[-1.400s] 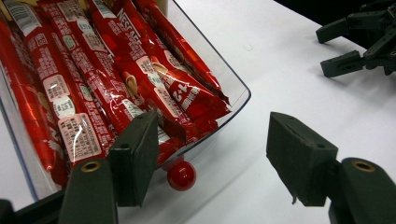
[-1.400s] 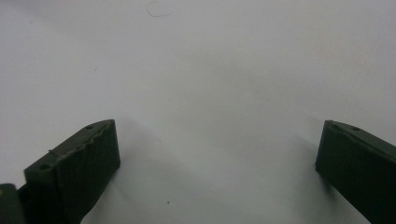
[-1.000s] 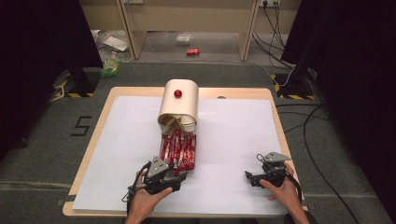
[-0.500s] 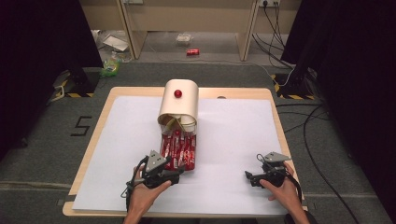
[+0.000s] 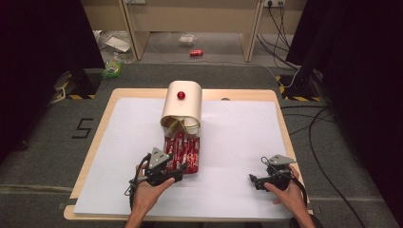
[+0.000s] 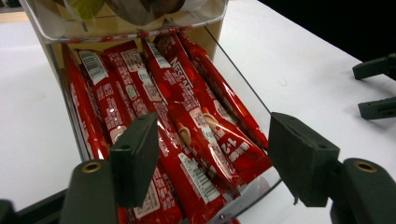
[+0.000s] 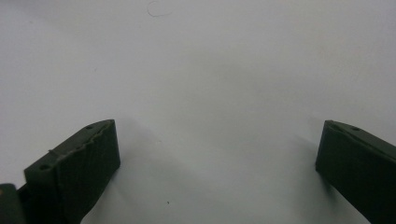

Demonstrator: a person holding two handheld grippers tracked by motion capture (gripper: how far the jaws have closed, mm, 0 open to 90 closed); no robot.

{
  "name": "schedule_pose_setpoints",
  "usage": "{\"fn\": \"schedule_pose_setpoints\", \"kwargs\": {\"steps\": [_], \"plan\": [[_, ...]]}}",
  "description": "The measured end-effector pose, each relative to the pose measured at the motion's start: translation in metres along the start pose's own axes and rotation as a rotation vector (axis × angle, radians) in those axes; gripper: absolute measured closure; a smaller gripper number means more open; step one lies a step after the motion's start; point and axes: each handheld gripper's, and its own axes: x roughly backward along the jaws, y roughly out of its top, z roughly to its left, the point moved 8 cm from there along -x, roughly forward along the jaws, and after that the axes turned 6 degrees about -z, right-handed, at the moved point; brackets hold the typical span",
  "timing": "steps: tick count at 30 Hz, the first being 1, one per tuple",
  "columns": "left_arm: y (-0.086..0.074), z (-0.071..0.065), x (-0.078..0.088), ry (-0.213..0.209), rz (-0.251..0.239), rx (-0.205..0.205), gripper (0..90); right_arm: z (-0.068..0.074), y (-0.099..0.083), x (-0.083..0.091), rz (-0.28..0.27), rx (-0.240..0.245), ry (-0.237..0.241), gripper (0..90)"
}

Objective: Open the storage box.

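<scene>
The left gripper (image 5: 178, 167) hovers at the near end of a clear tray (image 6: 243, 74) full of red snack bars (image 5: 183, 151). Its jaws stand apart and have just been opening wider. In the left gripper view the red wrappers (image 6: 187, 112) lie between and beyond the two jaws, and neither pad presses on them. The tray juts toward the person from under a cream, round-topped dispenser (image 5: 183, 107) with a red knob (image 5: 180, 95), which stands at the far middle of the white sheet (image 5: 237, 133) covering the wooden table (image 5: 104, 118). The right gripper (image 5: 254, 179) rests well apart at the near right, its jaws wide open over bare white sheet (image 7: 210, 93), holding nothing.
</scene>
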Motion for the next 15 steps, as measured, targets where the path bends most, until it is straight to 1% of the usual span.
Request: {"fn": "schedule_pose_setpoints", "kwargs": {"steps": [10,15], "plan": [[0.0034,0.0029,-0.0088,0.014,0.002,0.015,26.5,0.0,0.0,0.0,-0.001,0.0,0.0,0.2],[0.0027,0.0058,-0.011,0.018,0.01,0.006,27.0,0.0,0.0,0.0,-0.001,-0.001,0.0,0.2]]}}
